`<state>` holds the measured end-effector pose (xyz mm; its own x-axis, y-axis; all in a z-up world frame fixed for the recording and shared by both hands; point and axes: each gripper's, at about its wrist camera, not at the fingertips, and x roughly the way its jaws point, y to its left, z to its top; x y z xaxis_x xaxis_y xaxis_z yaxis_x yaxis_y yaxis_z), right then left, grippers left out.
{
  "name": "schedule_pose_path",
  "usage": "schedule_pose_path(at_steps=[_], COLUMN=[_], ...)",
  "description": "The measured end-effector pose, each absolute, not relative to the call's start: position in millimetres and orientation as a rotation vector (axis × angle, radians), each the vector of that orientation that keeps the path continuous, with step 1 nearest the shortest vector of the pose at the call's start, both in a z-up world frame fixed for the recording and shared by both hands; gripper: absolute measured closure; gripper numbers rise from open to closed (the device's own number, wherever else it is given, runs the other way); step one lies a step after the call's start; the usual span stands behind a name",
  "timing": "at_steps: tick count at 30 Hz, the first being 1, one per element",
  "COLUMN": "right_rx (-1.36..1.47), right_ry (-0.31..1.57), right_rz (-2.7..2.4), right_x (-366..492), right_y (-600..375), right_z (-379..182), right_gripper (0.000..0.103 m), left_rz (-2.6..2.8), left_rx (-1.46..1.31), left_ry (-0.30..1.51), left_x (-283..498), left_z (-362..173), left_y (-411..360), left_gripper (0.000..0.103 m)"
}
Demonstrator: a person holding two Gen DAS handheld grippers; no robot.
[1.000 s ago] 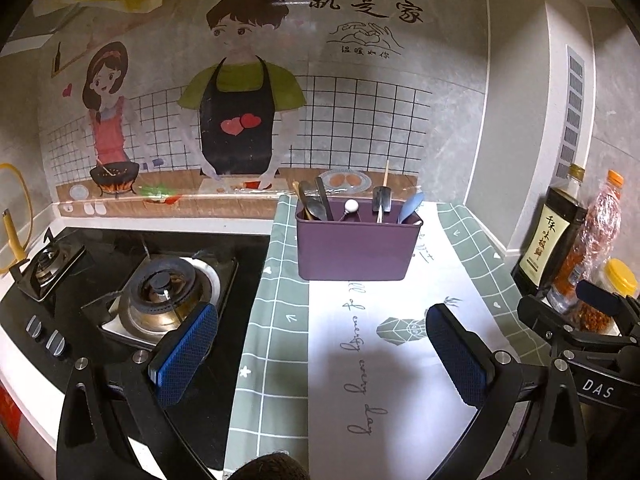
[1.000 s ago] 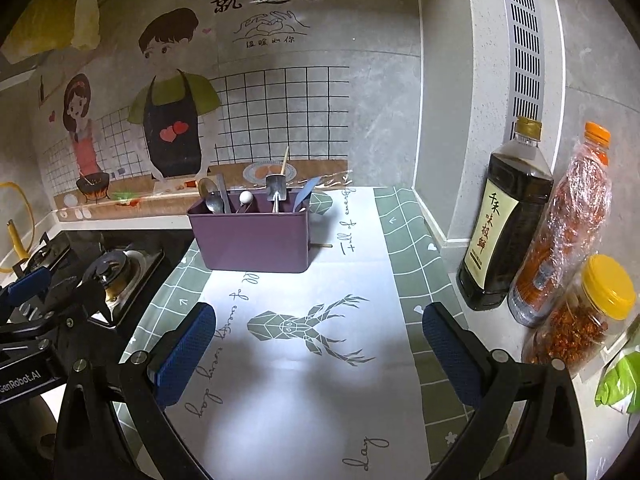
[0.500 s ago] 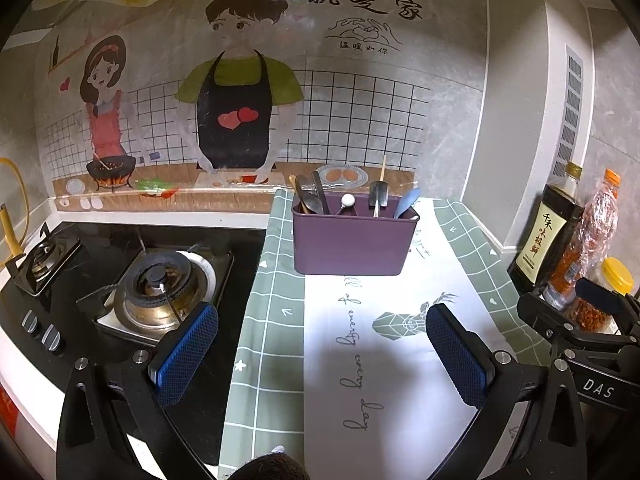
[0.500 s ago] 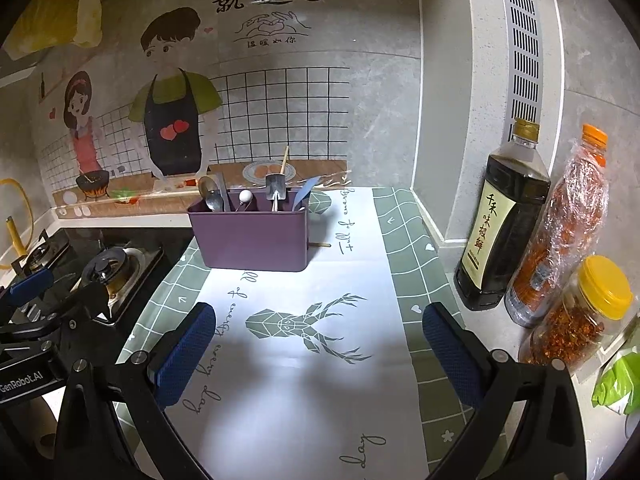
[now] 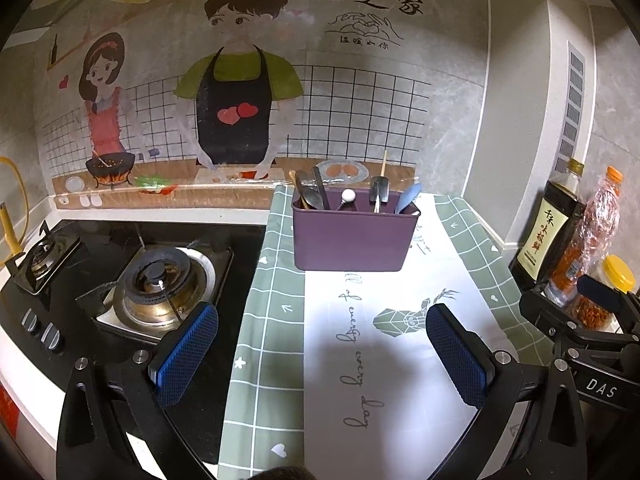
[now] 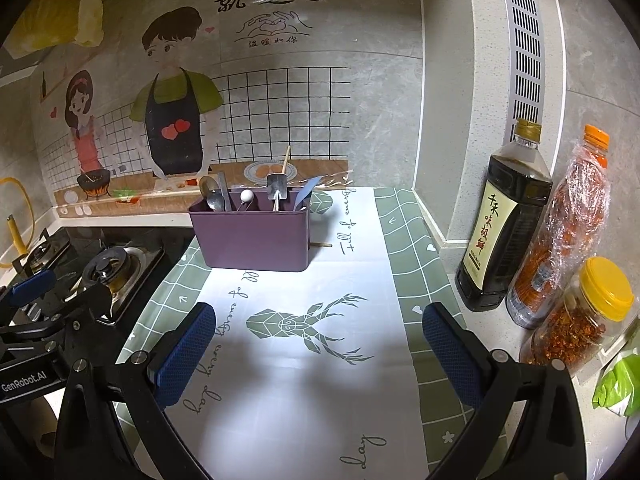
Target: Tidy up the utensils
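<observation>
A green-checked cloth with a white middle panel and a deer print (image 6: 308,328) covers the desk from its near edge back to the wall, and the stretch between the near edge and the purple rectangular plastic utensil caddy (image 5: 352,236) lies bare. The caddy stands upright toward the back of the cloth, near the illustrated wall mural (image 5: 236,92); in it stand metal spoons (image 5: 310,196), a white-knobbed stick (image 5: 347,197), a small metal spatula with a wooden handle (image 5: 379,190) and a blue plastic scoop (image 5: 407,199). A wooden stick (image 6: 322,245) lies on the cloth just beside the caddy's right side. The left gripper (image 5: 322,352) hovers low over the cloth's left border, its jaws wide apart and holding nothing. The right gripper (image 6: 318,354) hovers over the deer print, jaws likewise spread and unloaded. To the left, the black gas hob with its steel burner (image 5: 156,280) bounds the cloth. Along the right wall stand a dark soy sauce bottle (image 6: 506,220), an orange-capped bottle of dried chillies (image 6: 564,232) and a yellow-lidded jar (image 6: 580,316), well apart from the caddy.
</observation>
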<state>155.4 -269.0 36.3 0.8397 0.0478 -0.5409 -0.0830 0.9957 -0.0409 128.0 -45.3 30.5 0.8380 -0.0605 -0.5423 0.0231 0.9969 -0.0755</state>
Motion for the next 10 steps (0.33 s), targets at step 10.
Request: schedule_pose_path(at_steps=[10], right_rx=[-0.064], right_ry=[0.563], right_rz=[0.068], right_x=[156.0], right_y=[-270.0], right_z=[37.0], right_gripper=[0.0], left_rz=[-0.031], left_rx=[-0.048], left_ry=[0.553], left_x=[123.1], left_z=[31.2], left_y=[-50.1], left_gripper=[0.0])
